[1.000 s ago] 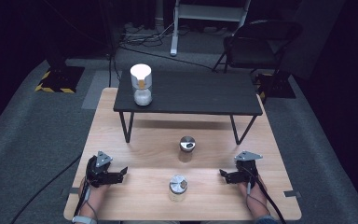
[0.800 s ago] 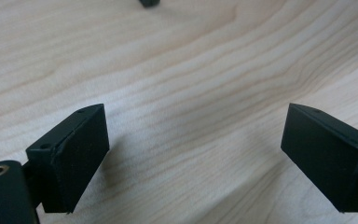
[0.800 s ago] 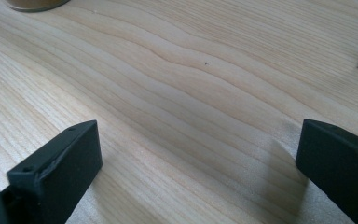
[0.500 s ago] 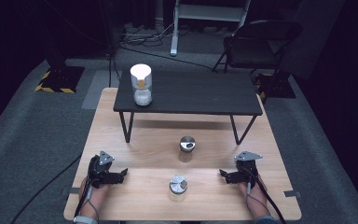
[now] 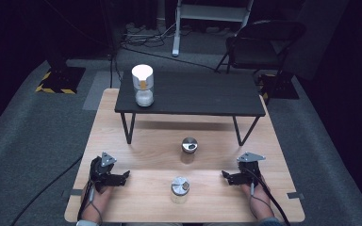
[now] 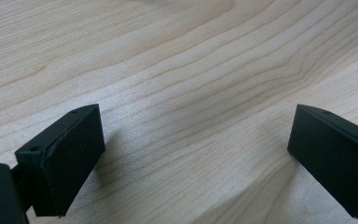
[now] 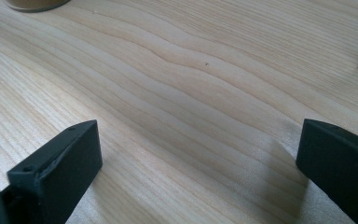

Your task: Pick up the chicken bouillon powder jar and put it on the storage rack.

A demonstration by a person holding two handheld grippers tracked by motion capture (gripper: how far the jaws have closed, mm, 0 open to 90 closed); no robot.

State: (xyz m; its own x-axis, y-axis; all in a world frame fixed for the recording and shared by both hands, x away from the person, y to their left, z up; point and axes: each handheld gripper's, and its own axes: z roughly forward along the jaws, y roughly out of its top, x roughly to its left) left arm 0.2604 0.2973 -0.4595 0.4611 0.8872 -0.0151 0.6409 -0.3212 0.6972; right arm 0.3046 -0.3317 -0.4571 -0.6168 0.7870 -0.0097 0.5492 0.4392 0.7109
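My left gripper (image 5: 124,176) rests low on the wooden table (image 5: 141,141) at the front left, held by a hand. In the left gripper view its jaws (image 6: 196,154) stand wide apart with only bare wood between them, and they have just been opening. At the front right my right gripper (image 5: 226,176) is open too, with only wood grain between its jaws (image 7: 198,163). Two small metal-lidded jars stand between the grippers, one near the front edge (image 5: 180,187) and one farther back (image 5: 189,145). Neither gripper touches a jar.
A low black table (image 5: 202,96) stands across the back of the wooden table, and a white-lidded jar (image 5: 143,85) stands on its left end. A chair (image 5: 264,40) and cables lie on the dark floor beyond. A round base (image 7: 35,3) shows at the right gripper view's top left.
My left gripper's jaws stand a little wider than before and the hand has barely shifted. The right gripper and the jars have kept still.
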